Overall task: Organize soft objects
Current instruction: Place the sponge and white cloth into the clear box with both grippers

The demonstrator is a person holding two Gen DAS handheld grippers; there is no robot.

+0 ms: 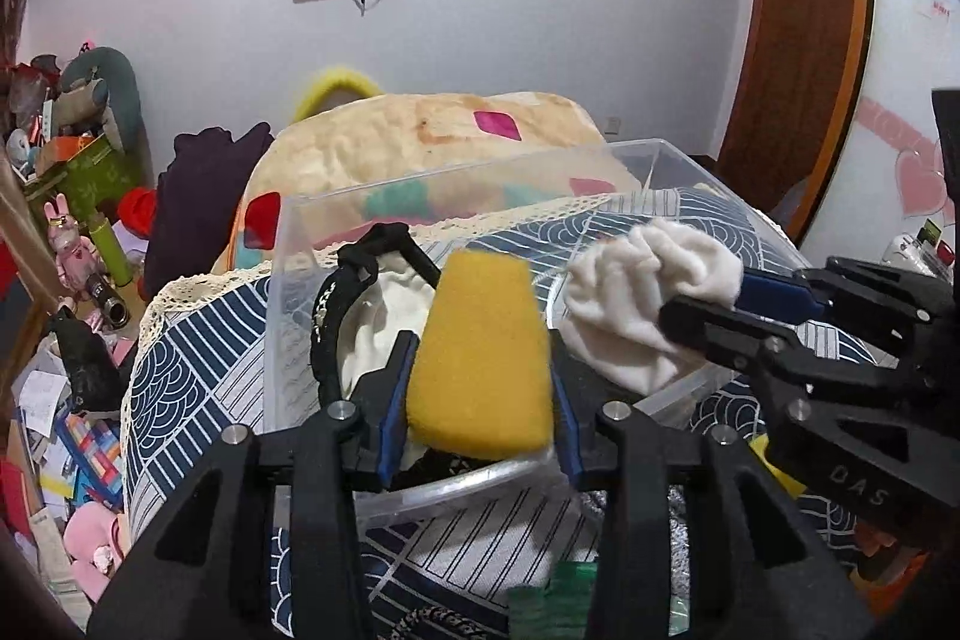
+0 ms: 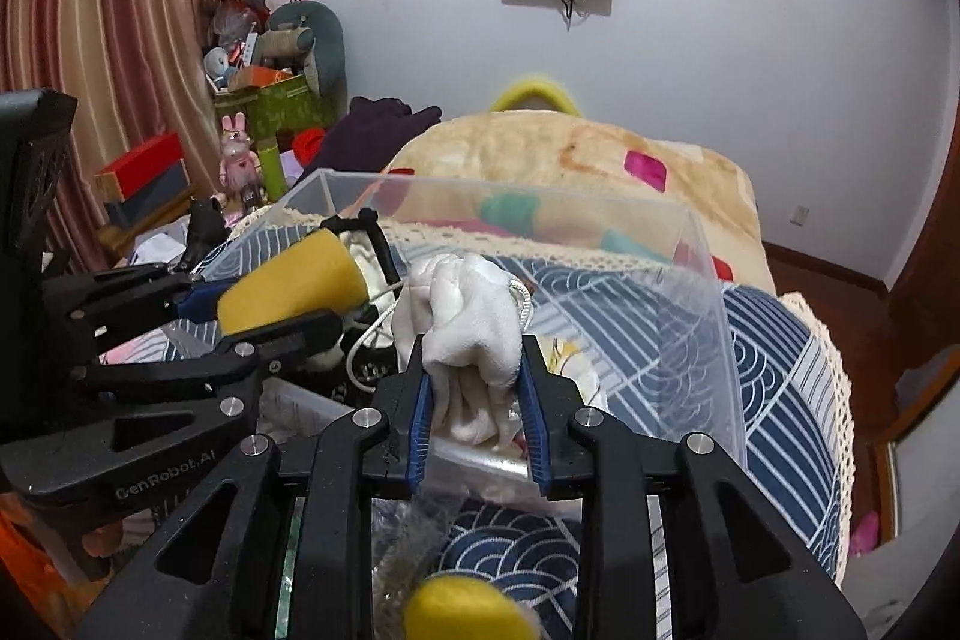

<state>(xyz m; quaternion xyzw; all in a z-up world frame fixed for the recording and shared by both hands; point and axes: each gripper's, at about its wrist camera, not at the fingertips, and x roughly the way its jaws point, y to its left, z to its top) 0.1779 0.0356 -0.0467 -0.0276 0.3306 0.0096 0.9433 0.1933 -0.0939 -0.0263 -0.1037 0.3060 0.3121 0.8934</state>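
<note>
My left gripper (image 1: 480,370) is shut on a yellow sponge (image 1: 480,352) and holds it over the near rim of a clear plastic bin (image 1: 420,178). My right gripper (image 2: 477,364) is shut on a bunched white cloth (image 2: 468,322), also over the bin (image 2: 708,280). In the left wrist view the right gripper (image 1: 708,304) comes in from the right with the white cloth (image 1: 636,292). In the right wrist view the left gripper (image 2: 288,304) and sponge (image 2: 294,292) are at the left. Inside the bin lie a cream fabric item (image 1: 384,322) with black straps (image 1: 342,298).
The bin stands on a blue and white patterned cover (image 1: 198,376) with lace edging. A beige blanket (image 1: 432,130) is piled behind it. Boxes and toys (image 1: 78,160) clutter the left side. A yellow soft item (image 2: 462,610) and a green one (image 1: 552,598) lie near my fingers.
</note>
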